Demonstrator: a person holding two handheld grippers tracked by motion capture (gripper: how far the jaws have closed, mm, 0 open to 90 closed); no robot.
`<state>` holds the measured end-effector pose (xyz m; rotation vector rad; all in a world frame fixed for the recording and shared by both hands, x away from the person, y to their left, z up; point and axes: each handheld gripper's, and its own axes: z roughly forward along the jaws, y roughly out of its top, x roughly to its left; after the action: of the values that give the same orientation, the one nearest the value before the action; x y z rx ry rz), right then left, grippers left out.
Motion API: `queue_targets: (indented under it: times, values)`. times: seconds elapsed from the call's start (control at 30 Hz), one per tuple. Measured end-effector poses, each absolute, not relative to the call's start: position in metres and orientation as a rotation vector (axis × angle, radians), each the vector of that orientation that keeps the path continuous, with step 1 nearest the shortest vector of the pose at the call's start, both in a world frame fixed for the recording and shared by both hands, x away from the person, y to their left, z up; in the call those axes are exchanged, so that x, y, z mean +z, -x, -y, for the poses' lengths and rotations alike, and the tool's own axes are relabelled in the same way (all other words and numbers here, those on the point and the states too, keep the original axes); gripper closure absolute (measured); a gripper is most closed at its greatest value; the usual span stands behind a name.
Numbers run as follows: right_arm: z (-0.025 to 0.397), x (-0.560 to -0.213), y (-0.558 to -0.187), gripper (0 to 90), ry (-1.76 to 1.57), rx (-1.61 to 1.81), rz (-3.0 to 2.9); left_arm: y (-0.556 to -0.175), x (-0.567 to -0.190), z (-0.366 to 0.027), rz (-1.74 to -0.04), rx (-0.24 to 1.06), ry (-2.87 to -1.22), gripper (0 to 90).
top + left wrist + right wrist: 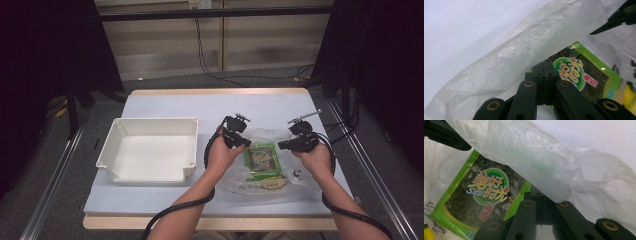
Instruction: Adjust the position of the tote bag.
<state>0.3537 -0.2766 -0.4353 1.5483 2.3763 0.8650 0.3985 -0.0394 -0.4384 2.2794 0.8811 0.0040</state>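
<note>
A clear plastic bag (260,172) lies on the table right of centre, with a green seaweed snack packet (261,159) inside it. My left gripper (243,141) is shut on the bag's left upper edge, and my right gripper (282,145) is shut on its right upper edge. In the left gripper view the closed jaws (544,67) pinch the bag film (524,50), with the packet (584,77) beyond. In the right gripper view the gripper (541,197) pinches the film (536,157) above the packet (484,195).
An empty white tray (107,155) stands on the left half of the table. A yellow item (272,183) lies in the bag near the front. The table's front edge (200,220) is close to the person's forearms.
</note>
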Motion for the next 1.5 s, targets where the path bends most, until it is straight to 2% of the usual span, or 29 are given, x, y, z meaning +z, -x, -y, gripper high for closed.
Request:
queue_targets:
  times: [0.23, 0.77, 0.93, 1.33, 1.43, 1.5]
  values:
    - [0.275, -0.442, -0.366, 90.0, -1.559, 0.866, -2.376, -0.407, -0.448, 0.038, -0.918, 0.052, -2.283, 90.0]
    - [0.284, -0.463, -0.387, 90.0, -1.681, 0.858, -2.339, -0.425, -0.471, 0.033, -1.039, 0.043, -2.274, 90.0]
    - [0.293, -0.471, -0.387, 90.0, -1.735, 0.879, -2.312, -0.425, -0.47, 0.032, -1.046, 0.045, -2.282, 90.0]
    - [0.301, -0.465, -0.372, 90.0, -1.695, 0.749, -2.265, -0.421, -0.471, 0.027, -1.071, 0.035, -2.251, 90.0]
    - [0.298, -0.461, -0.37, 84.1, -1.682, 0.785, -2.267, -0.42, -0.469, 0.026, -1.071, 0.031, -2.24, 90.0]
    - [0.296, -0.457, -0.368, 84.0, -1.692, 0.818, -2.264, -0.419, -0.467, 0.025, -1.06, 0.033, -2.246, 90.0]
